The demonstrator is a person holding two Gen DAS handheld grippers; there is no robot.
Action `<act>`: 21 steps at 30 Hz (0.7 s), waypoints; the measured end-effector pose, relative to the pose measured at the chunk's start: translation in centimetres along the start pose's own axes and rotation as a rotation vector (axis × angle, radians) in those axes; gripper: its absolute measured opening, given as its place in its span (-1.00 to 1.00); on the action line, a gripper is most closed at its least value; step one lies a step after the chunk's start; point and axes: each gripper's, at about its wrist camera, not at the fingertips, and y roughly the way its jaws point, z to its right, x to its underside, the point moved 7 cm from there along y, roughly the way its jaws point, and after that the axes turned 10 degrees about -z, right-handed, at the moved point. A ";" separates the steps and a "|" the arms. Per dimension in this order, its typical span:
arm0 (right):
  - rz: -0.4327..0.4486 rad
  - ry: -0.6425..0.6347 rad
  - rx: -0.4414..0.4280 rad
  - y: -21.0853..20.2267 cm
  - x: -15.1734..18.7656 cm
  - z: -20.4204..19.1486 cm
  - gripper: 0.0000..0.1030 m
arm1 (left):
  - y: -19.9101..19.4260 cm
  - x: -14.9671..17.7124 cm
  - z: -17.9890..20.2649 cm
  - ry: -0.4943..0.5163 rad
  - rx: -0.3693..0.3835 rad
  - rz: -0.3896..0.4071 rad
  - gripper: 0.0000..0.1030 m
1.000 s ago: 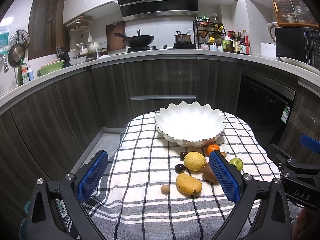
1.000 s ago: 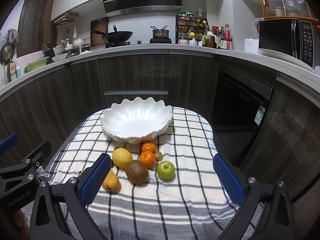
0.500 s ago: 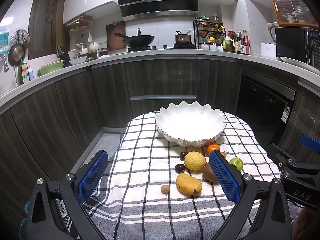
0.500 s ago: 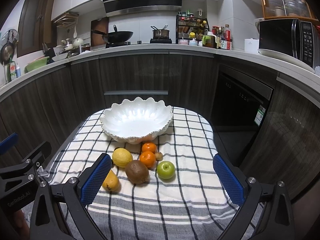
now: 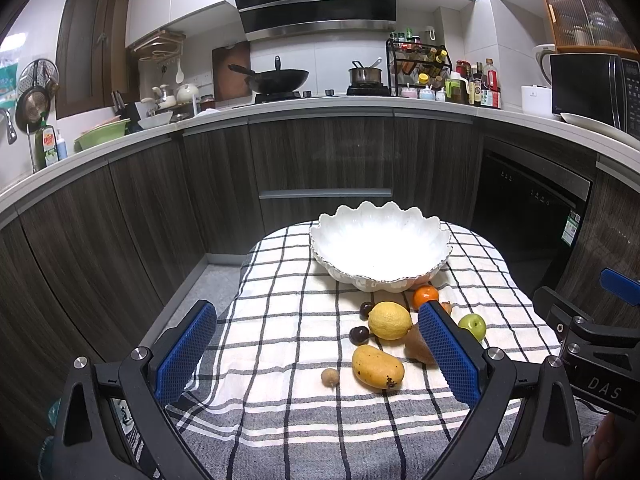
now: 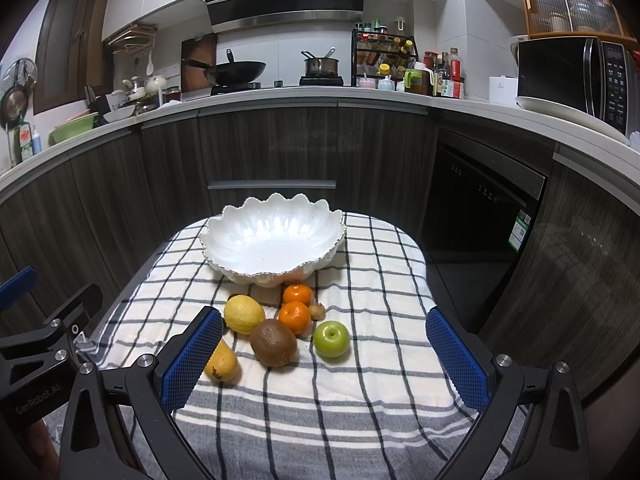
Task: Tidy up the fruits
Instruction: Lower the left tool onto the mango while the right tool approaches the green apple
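Note:
An empty white scalloped bowl (image 5: 380, 246) (image 6: 274, 244) stands at the far end of a checked cloth. In front of it lie a lemon (image 5: 389, 320) (image 6: 243, 314), a mango (image 5: 377, 367) (image 6: 222, 364), a kiwi (image 6: 274, 342) (image 5: 416, 346), a green apple (image 6: 331, 338) (image 5: 473, 326), two tangerines (image 6: 295, 315), two dark plums (image 5: 359, 335) and a small brown longan (image 5: 329, 377). My left gripper (image 5: 316, 354) is open and empty, near the cloth's front. My right gripper (image 6: 324, 364) is open and empty, in front of the fruit.
The checked cloth (image 5: 280, 360) covers a small table with drop-offs on the left, right and far sides. Dark cabinets (image 6: 272, 152) and a dishwasher (image 6: 480, 208) stand beyond it. The right gripper's body (image 5: 588, 344) shows at the left view's right edge.

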 end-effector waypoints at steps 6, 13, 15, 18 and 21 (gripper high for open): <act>-0.004 -0.002 0.003 0.2 0.1 0.1 1.00 | 0.4 0.3 -0.1 0.004 -0.002 -0.007 0.99; -0.033 -0.009 0.021 1.9 0.4 0.2 1.00 | 1.9 0.8 0.1 0.021 -0.005 -0.037 0.99; -0.043 -0.014 0.026 2.5 0.5 0.2 1.00 | 2.5 0.9 0.1 0.022 -0.005 -0.050 0.99; -0.060 -0.020 0.030 3.4 0.6 0.1 1.00 | 3.5 1.1 0.2 0.029 0.002 -0.074 0.99; -0.077 -0.026 0.034 4.3 0.8 0.1 1.00 | 4.5 1.3 0.5 0.038 0.009 -0.093 0.99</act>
